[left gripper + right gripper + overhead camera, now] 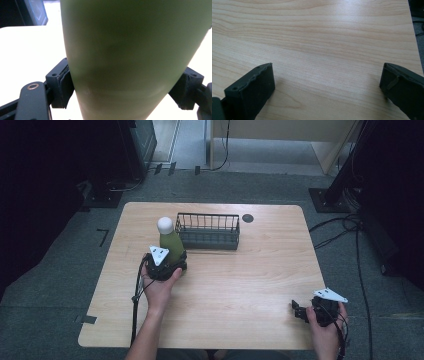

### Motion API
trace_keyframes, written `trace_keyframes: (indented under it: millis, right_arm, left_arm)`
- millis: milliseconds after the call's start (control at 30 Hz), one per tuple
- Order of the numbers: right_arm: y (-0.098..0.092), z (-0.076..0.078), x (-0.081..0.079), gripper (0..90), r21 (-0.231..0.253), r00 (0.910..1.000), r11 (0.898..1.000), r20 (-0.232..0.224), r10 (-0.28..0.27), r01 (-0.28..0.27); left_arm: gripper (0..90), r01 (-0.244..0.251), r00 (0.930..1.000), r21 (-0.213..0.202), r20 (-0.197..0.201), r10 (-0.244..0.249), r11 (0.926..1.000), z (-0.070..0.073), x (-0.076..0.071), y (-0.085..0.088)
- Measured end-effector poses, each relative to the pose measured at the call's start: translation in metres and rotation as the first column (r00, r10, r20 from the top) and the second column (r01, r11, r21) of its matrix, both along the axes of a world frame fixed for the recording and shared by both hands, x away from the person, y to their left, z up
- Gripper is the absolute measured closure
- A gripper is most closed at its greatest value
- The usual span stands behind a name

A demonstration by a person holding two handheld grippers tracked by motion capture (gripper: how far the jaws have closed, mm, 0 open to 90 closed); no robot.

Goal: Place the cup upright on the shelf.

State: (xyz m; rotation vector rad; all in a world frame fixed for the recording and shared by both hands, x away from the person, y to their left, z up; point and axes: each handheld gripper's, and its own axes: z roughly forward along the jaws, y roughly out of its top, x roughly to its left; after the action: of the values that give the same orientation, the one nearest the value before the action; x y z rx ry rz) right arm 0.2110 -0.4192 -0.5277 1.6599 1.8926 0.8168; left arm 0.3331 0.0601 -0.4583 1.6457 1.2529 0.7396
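Green bottle [130, 57] sits between left gripper [165, 262] pads, clamped low on body, upright, toward table's [250, 285] left edge, just left of wire basket [208, 231]. Right gripper [312, 310] idle near front right corner, jaws wide apart, nothing between. Risks: smooth tapered wall slips through pads; low grip lets white-capped top tip; base snags basket rim on lift.

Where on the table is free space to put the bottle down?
Bare wood spans the table between the left gripper and right gripper, and right of the basket. It is crowded where the bottle stands beside the basket.
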Motion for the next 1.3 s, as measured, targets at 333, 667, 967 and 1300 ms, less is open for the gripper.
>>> trace_keyframes:
  millis: [333, 667, 967, 1300]
  right_arm:
    - [0.0, 0.0, 0.0, 0.0, 0.0, 1.0, 1.0, -0.001, -0.001, 0.001]
    - [0.0, 0.0, 0.0, 0.0, 0.001, 1.0, 1.0, -0.001, -0.001, 0.001]
    - [0.0, 0.0, 0.0, 0.0, 0.002, 1.0, 1.0, 0.0, -0.002, 0.002]
    - [0.0, 0.0, 0.0, 0.0, 0.002, 1.0, 1.0, 0.0, -0.001, 0.001]
  left_arm:
    - [20.7, 0.035, 0.9991, -0.013, 0.026, -0.035, 0.9993, 0.014, 0.0, -0.008]
    - [20.8, 0.065, 0.9973, -0.034, 0.036, -0.064, 0.9973, 0.034, 0.003, -0.017]
    - [20.8, 0.08, 0.996, -0.037, 0.043, -0.079, 0.9961, 0.051, 0.01, -0.023]
    - [20.9, 0.102, 0.9936, -0.032, 0.052, -0.1, 0.9943, 0.071, 0.023, -0.032]
